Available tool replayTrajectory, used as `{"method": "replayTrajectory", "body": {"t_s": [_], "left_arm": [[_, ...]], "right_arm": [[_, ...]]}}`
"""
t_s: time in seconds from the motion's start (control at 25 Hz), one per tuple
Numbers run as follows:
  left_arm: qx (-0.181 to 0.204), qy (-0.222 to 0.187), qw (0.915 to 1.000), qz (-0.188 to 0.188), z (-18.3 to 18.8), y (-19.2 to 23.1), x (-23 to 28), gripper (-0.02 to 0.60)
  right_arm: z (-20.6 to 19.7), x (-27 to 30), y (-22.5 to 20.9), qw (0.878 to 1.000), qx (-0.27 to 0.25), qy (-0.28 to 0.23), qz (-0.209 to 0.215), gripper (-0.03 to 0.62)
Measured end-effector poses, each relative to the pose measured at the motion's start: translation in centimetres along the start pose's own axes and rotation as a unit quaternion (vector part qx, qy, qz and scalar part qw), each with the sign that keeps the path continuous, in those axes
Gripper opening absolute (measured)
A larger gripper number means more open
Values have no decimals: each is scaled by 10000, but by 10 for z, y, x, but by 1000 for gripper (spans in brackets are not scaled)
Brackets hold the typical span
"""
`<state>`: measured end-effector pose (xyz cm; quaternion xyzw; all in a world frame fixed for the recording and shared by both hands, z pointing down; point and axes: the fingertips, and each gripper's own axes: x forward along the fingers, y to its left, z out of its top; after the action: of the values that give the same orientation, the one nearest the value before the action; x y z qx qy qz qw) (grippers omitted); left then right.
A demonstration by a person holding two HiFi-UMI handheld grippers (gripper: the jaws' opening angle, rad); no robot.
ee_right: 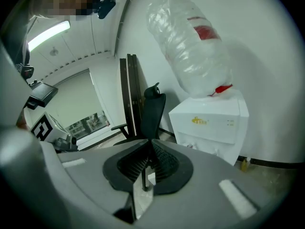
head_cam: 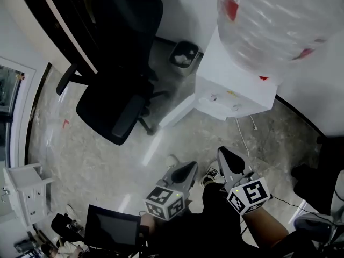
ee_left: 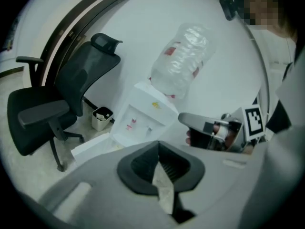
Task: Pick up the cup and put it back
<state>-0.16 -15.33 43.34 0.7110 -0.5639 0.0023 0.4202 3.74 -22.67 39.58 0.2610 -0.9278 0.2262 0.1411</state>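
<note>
No cup in any view, so I can't place it. It may sit by the dispenser (head_cam: 231, 87) taps, unconfirmed.

Left gripper (ee_left: 158, 149): pads together, empty. Right gripper (ee_right: 151, 144): pads a crack apart, nothing between. Both are well short of the dispenser.

Risk: I reach in blind and clip the taps or bottle (head_cam: 274, 15), or arrive with jaws too narrow for a cup.

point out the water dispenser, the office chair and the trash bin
water dispenser (head_cam: 236, 82): head view, on the white top of its cabinet
office chair (head_cam: 110, 110): head view, on the seat cushion
trash bin (head_cam: 185, 45): head view, on the dark far rim
</note>
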Motion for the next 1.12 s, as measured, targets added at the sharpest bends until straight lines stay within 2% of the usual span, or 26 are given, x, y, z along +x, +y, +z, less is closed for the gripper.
{"method": "replayTrajectory", "body": {"t_s": [0.2, 0.36, 0.52, 0.8, 1.0, 1.12], "left_arm": [[-21, -81, 9999, 76, -57, 11, 43, 5], [-116, -32, 9999, -117, -92, 43, 84, 5], [55, 15, 9992, -390, -131, 90, 126, 5], [95, -215, 9973, -700, -204, 181, 194, 5], [406, -365, 9945, -892, -234, 228, 230, 5], [651, -397, 9902, -1174, -237, 244, 248, 5]], "right_arm": [[-59, 22, -36, 9997, -54, 117, 184, 25], [-111, 56, -57, 9999, -24, 128, 74, 34], [-175, 100, -87, 9998, -15, 81, -202, 40], [-305, 185, -154, 9985, -179, 289, -427, 67], [-385, 244, -238, 9931, -154, 688, -942, 74], [-415, 276, -287, 9867, -220, 838, -1375, 91]]}}
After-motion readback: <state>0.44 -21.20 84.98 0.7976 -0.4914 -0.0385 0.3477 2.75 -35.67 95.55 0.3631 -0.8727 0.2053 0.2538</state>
